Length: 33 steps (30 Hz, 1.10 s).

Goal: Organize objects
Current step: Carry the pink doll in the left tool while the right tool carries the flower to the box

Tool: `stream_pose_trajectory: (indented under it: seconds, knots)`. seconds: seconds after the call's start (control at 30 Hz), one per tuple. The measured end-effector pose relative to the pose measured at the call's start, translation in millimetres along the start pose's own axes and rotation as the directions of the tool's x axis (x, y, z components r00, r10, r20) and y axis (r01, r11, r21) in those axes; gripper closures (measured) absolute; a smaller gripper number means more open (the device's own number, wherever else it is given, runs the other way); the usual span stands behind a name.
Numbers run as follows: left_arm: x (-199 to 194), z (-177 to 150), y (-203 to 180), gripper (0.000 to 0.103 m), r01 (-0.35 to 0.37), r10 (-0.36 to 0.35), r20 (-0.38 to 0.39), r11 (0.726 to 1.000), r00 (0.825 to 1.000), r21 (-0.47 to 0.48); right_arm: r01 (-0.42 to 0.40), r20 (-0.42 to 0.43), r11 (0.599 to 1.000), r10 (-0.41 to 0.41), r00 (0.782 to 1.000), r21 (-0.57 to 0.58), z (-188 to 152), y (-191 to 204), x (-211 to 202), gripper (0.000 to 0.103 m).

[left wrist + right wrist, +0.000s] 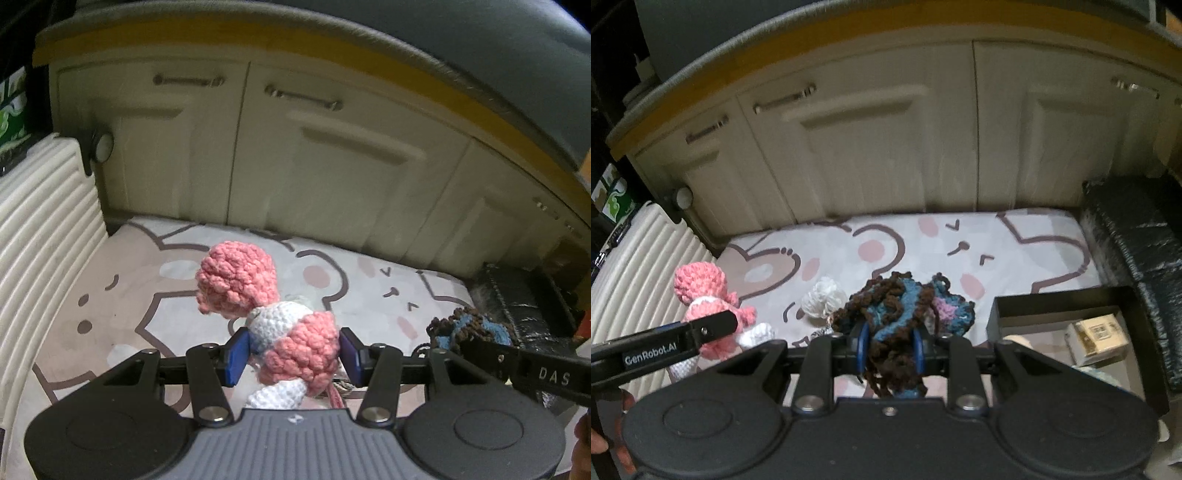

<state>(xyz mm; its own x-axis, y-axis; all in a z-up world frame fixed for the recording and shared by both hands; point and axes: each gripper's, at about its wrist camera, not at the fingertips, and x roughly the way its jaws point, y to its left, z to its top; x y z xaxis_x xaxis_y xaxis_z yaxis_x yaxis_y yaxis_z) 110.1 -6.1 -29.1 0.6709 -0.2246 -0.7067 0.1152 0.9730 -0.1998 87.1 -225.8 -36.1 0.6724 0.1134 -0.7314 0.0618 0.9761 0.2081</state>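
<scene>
My left gripper (pixel 293 352) is shut on a pink and white crochet doll (pixel 266 306) and holds it above the bear-print mat (pixel 110 306). The doll also shows in the right wrist view (pixel 701 295), at the left, with the left gripper's finger across it. My right gripper (pixel 891 345) is shut on a brown, blue and pink crochet piece (pixel 901 306), which shows at the right edge of the left wrist view (pixel 469 328). A small white pompom (pixel 823 297) lies on the mat (pixel 960 258) between the two toys.
A black open box (pixel 1063 306) with a small beige carton (pixel 1097 338) inside stands at the right. Cream cabinet doors (pixel 886 147) close the back. A ribbed white case (pixel 40 236) stands at the left, a black wrapped block (pixel 1137 236) at the right.
</scene>
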Motion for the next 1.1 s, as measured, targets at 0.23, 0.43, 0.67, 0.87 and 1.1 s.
stream_pose_trajectory:
  seconds: [0.23,0.43,0.67,0.87,1.1]
  knots:
    - [-15.7,1.5,-16.9,0.051,0.036,-0.036,0.026,0.999,0.999,0.03,0.013,0.05,1.0,-0.014,0.999,0.017,4.0,-13.0,-25.3,0.078]
    - [-19.4,4.6,-35.3,0.051,0.08,-0.081,0.044,0.996,0.996,0.036,0.026,0.112,0.999,-0.03,0.993,0.045,6.2,-35.4,-50.3,0.078]
    - [-13.2,6.2,-70.9,0.051,0.149,-0.153,0.044,0.986,0.987,0.069,0.078,0.156,0.994,-0.09,0.984,0.081,5.4,-68.6,-72.8,0.078]
    - [-3.2,2.6,-112.7,0.051,0.209,-0.213,0.021,0.971,0.977,0.117,0.127,0.158,0.985,-0.145,0.977,0.121,-1.2,-103.3,-81.3,0.078]
    - [11.4,-9.0,-156.6,0.051,0.266,-0.266,-0.026,0.944,0.964,0.195,0.169,0.133,0.969,-0.194,0.972,0.18,-12.4,-142.1,-81.3,0.078]
